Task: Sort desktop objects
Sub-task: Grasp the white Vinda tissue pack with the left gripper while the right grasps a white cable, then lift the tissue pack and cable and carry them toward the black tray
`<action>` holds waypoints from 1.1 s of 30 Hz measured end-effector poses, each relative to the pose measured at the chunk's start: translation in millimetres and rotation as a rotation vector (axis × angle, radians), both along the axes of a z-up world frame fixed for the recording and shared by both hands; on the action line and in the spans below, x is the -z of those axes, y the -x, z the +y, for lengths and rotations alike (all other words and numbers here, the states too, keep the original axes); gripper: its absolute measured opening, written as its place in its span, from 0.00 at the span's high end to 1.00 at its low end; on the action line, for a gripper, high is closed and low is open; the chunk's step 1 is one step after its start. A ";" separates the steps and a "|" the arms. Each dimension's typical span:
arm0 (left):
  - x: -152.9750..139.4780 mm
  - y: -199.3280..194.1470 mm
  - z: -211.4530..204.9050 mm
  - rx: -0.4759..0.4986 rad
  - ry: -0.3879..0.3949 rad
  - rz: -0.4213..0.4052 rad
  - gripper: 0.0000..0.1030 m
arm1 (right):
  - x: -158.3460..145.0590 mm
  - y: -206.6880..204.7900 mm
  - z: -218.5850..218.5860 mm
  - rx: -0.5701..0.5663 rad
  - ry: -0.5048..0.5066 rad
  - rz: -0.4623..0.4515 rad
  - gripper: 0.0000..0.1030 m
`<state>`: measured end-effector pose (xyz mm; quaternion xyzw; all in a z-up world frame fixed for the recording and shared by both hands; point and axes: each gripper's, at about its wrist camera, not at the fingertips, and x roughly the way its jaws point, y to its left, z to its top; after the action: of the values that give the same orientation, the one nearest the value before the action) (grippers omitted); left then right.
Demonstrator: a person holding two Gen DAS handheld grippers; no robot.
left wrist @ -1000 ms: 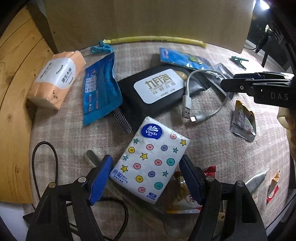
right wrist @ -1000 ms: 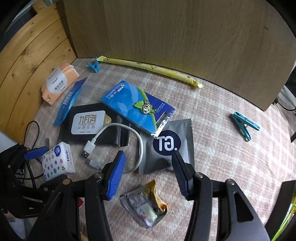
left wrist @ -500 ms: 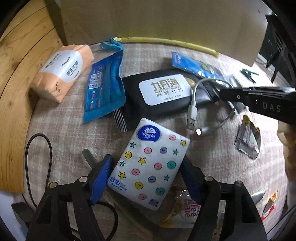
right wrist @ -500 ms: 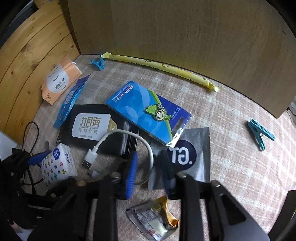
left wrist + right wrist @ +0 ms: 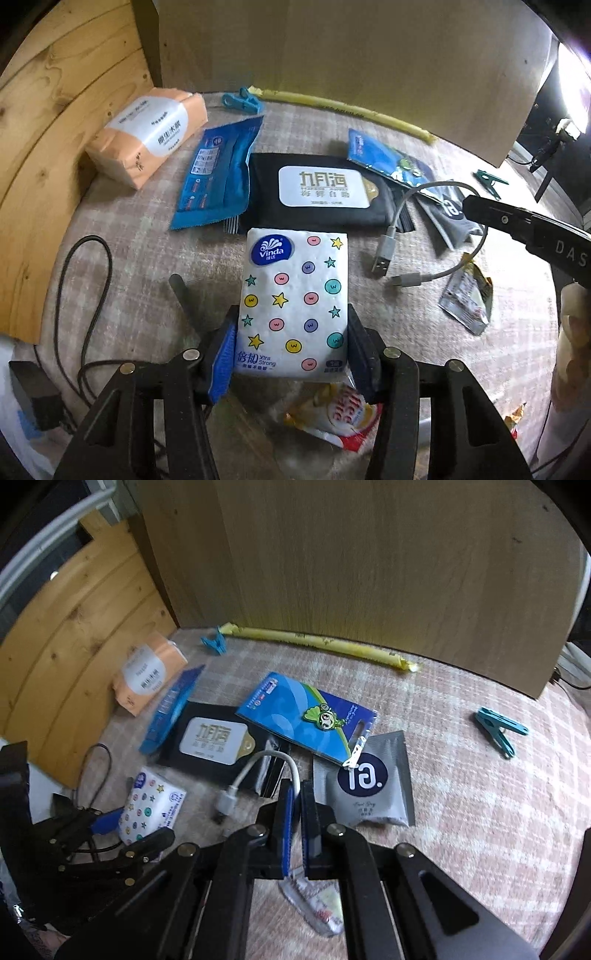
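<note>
L tongs (image 5: 291, 354) have just been closing and now grip the Vinda tissue pack (image 5: 293, 295) by both long sides, low over the bench (image 5: 406, 332). R tongs (image 5: 295, 812) clenched on the white USB cable (image 5: 291, 771), beside the grey GT sachet (image 5: 369, 786).

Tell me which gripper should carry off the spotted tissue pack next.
Left. The left gripper has just been closing, its fingers flanking the spotted tissue pack. The right gripper is shut on the white cable.
</note>
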<state>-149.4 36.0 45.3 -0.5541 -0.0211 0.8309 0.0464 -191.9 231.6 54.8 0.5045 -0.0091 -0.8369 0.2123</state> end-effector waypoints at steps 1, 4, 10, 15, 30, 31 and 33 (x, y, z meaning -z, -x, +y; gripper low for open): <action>-3.1 -1.6 2.7 0.001 0.000 0.006 0.52 | -3.4 -3.0 3.9 0.006 0.007 0.005 0.96; -12.3 -8.5 13.0 0.008 -0.003 0.025 0.52 | -11.3 -10.9 13.0 0.019 0.016 0.018 0.96; -35.5 -23.3 39.1 0.046 -0.002 0.064 0.52 | -34.0 -31.2 41.1 0.047 0.022 0.066 0.96; -53.9 -33.1 78.1 0.106 -0.013 0.095 0.52 | -57.7 -48.3 79.6 0.091 0.026 0.108 0.96; -89.7 -73.4 262.2 0.388 -0.064 0.143 0.52 | -101.8 -113.4 259.8 0.321 0.002 0.184 0.96; -91.3 -76.6 274.3 0.406 -0.069 0.143 0.52 | -104.5 -120.3 276.1 0.345 -0.001 0.187 0.96; -93.2 -82.6 298.4 0.443 -0.076 0.145 0.52 | -107.8 -129.8 298.4 0.377 -0.004 0.190 0.96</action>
<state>-66.8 334.4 138.5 -0.4820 0.0732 0.8367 0.2496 -62.1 530.0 162.6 0.4129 -0.0815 -0.9057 0.0511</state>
